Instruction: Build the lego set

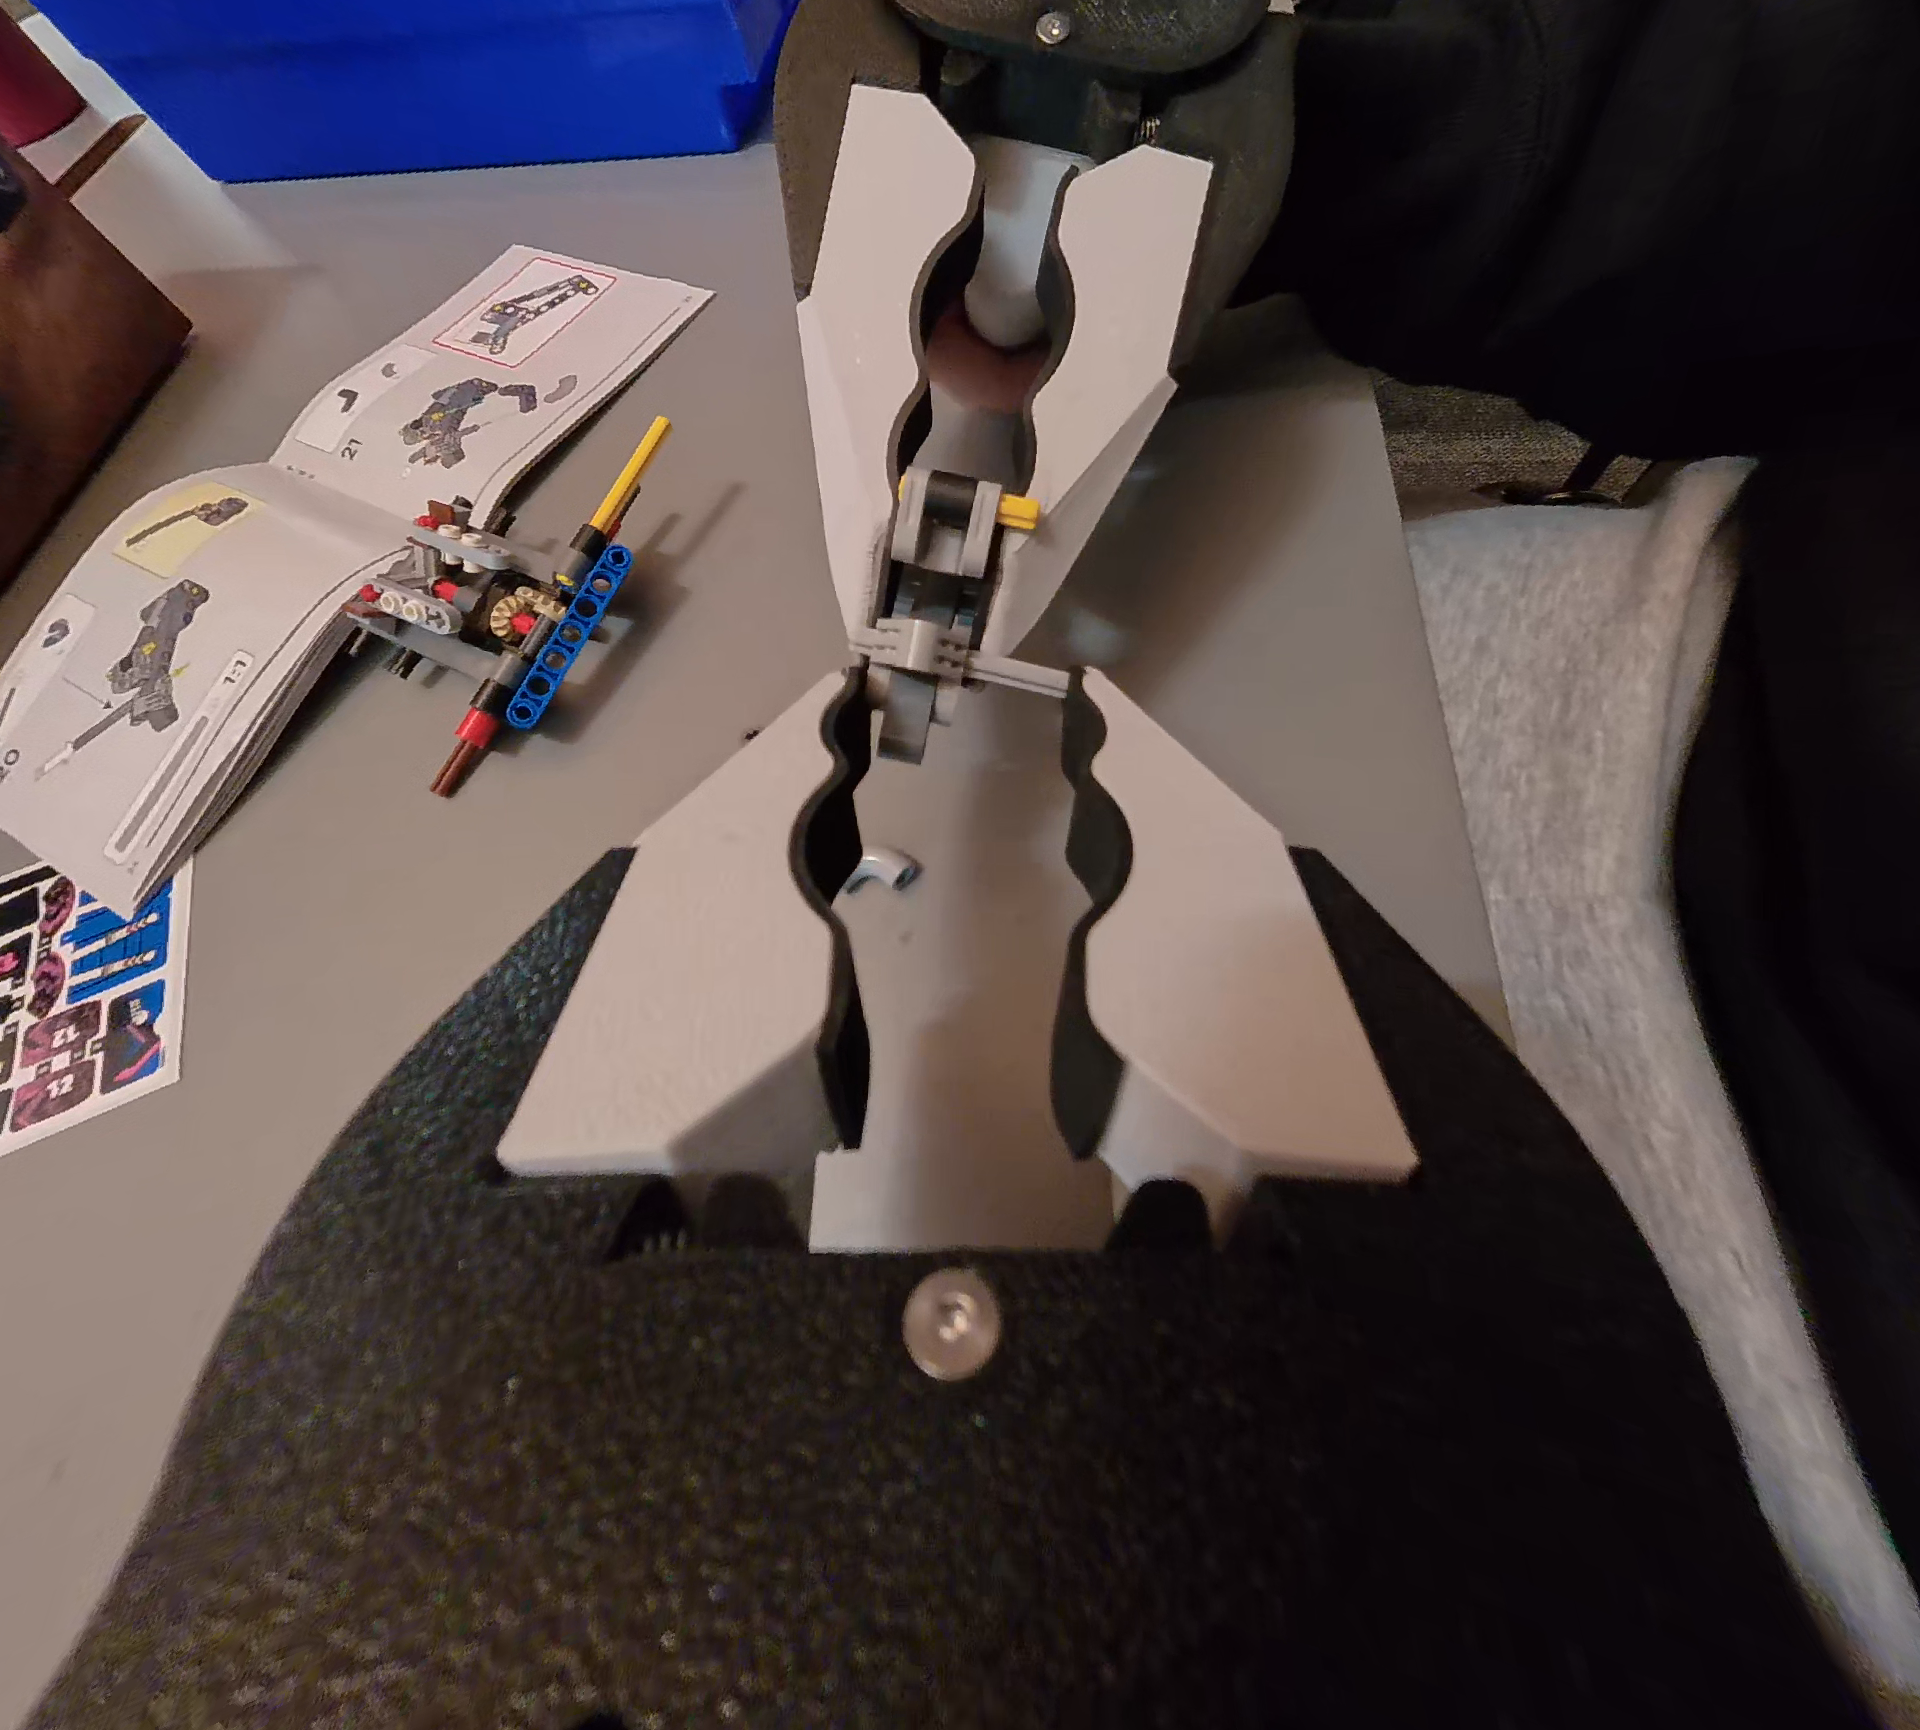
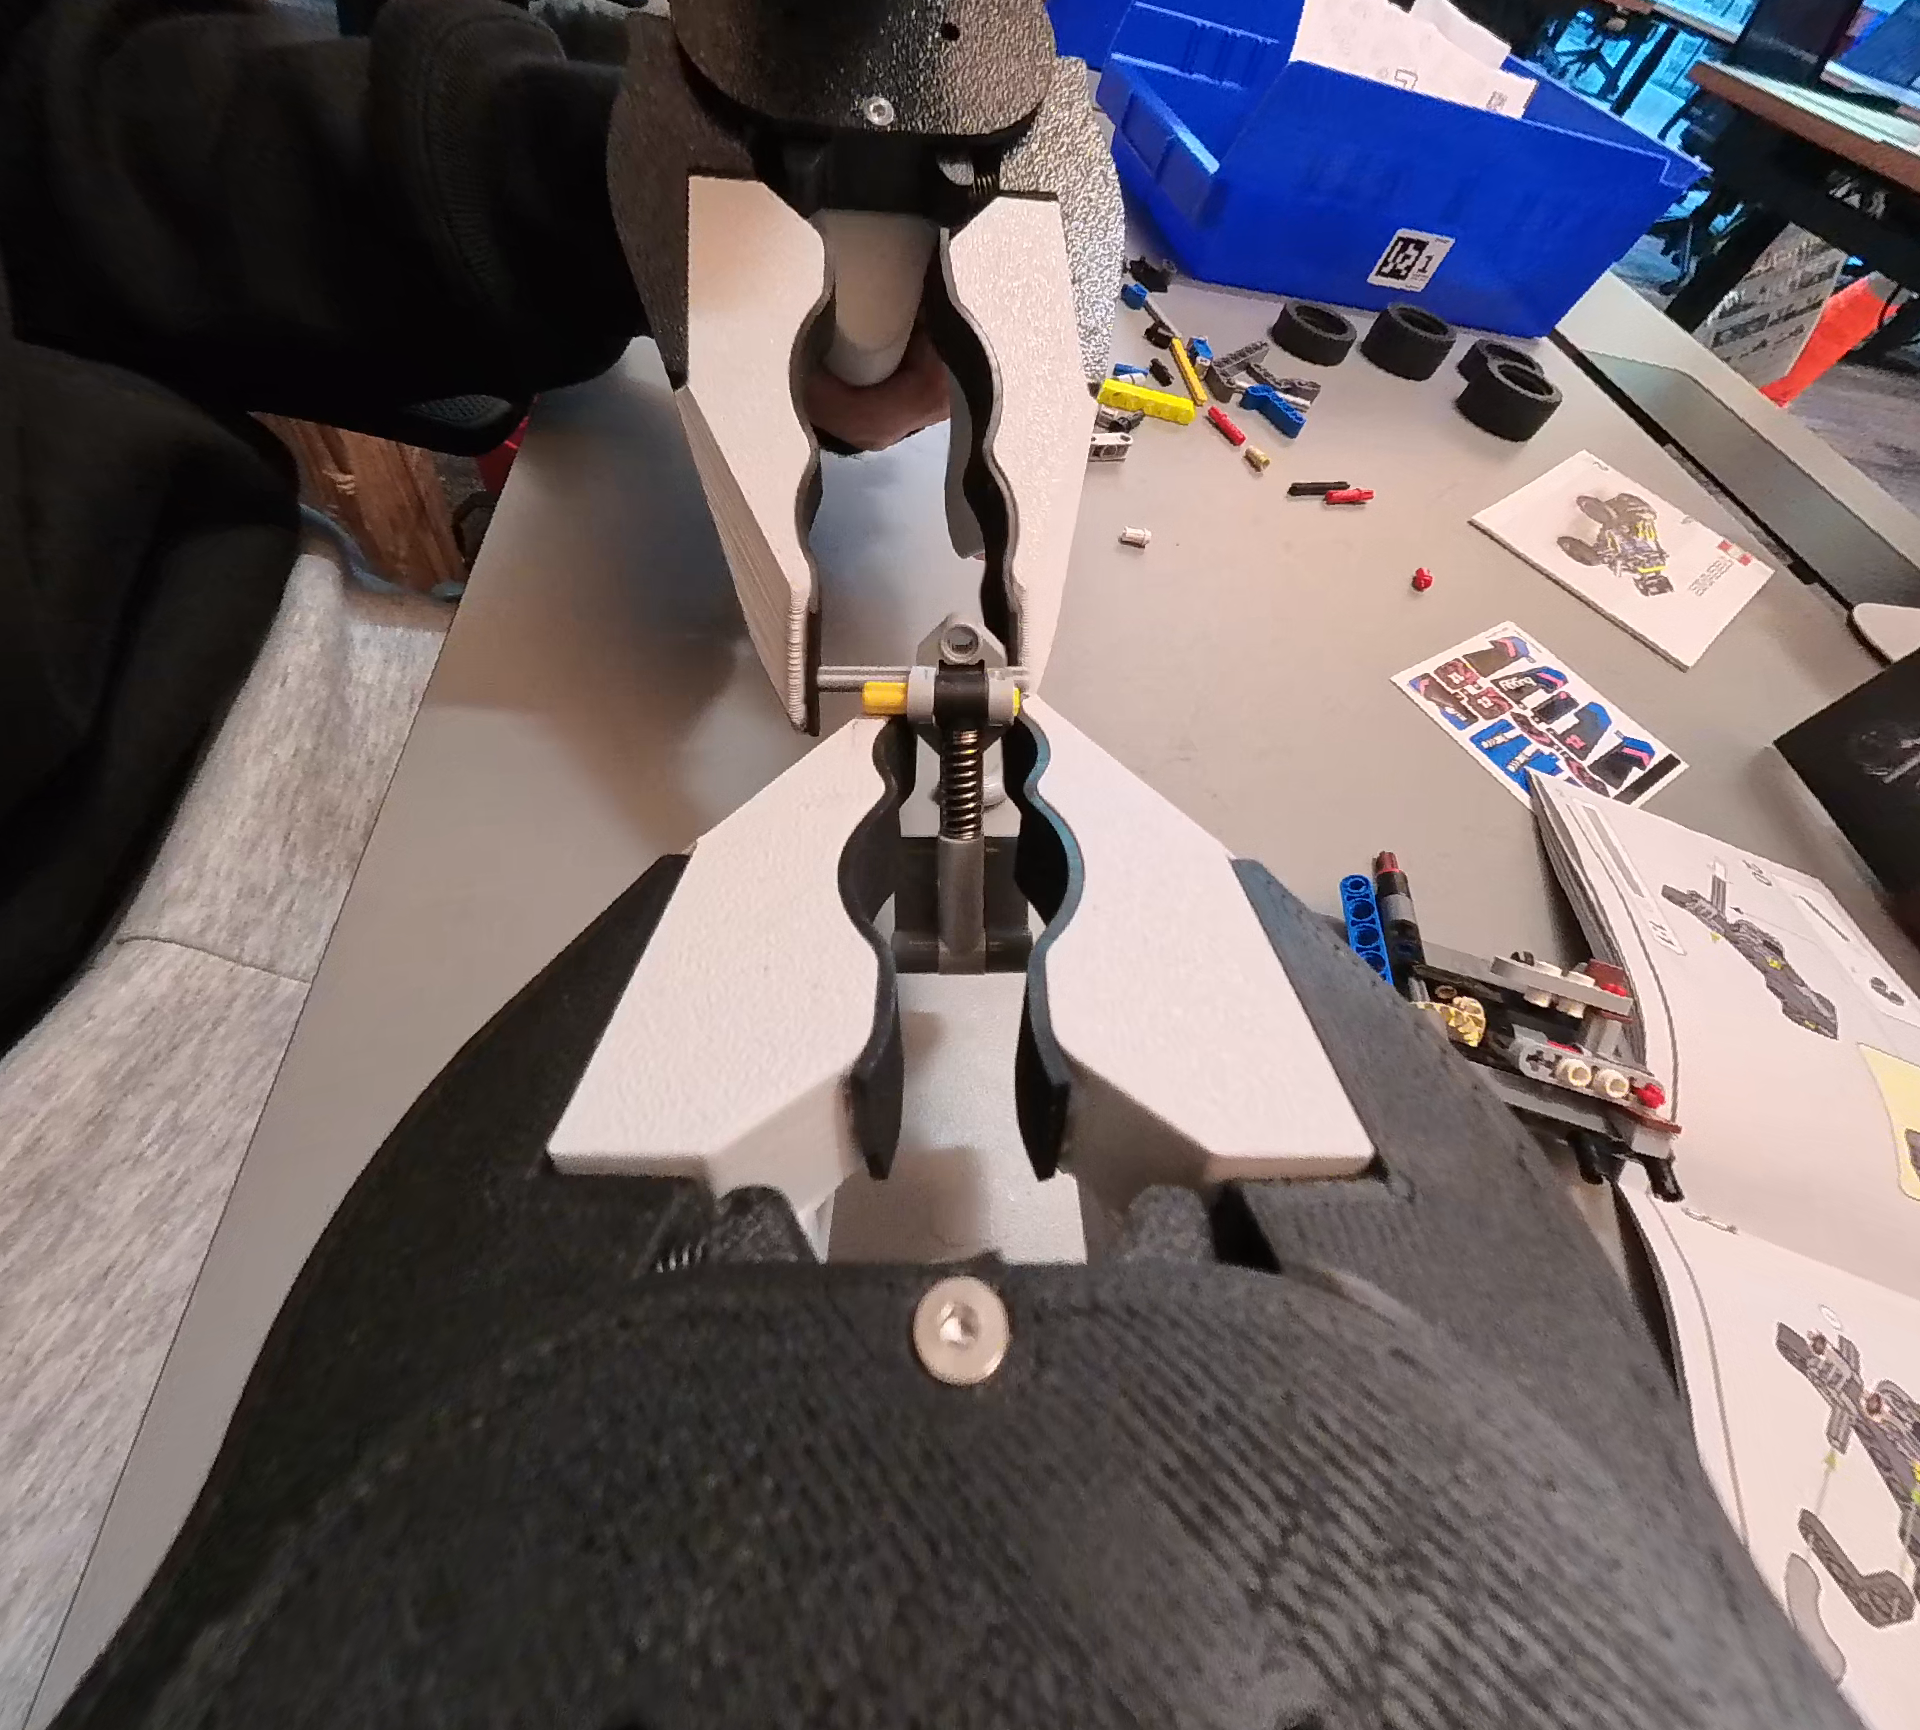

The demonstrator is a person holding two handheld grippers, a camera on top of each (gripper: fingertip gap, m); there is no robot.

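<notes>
My right gripper (image 2: 951, 724) is shut on a small sub-assembly (image 2: 961, 797): a grey shock absorber with a black spring, topped by a black and grey joint with a yellow pin. My left gripper (image 1: 971, 678) faces it tip to tip, and its fingertips hold a thin grey axle (image 1: 966, 657) crosswise; the axle passes through a grey connector at the sub-assembly's end. In the left wrist view the right gripper (image 1: 935, 579) comes down from above. In the right wrist view the left gripper (image 2: 912, 678) does the same. The partial build (image 1: 499, 610) lies on the table beside the open instruction booklet (image 1: 260, 558).
Blue bins (image 2: 1403, 153) stand at the back of the grey table (image 2: 1247, 641). Several black tyres (image 2: 1403, 340), loose pieces (image 2: 1195, 392), a sticker sheet (image 2: 1538, 724) and a second booklet (image 2: 1621, 558) lie on it. A small curved grey piece (image 1: 883, 870) lies under my left gripper. The table edge and the person's lap are close. My two grippers' fingertips are within a few centimetres of each other. Between my left fingertips and the small curved grey piece (image 1: 883, 870) there is roughly 5 centimetres.
</notes>
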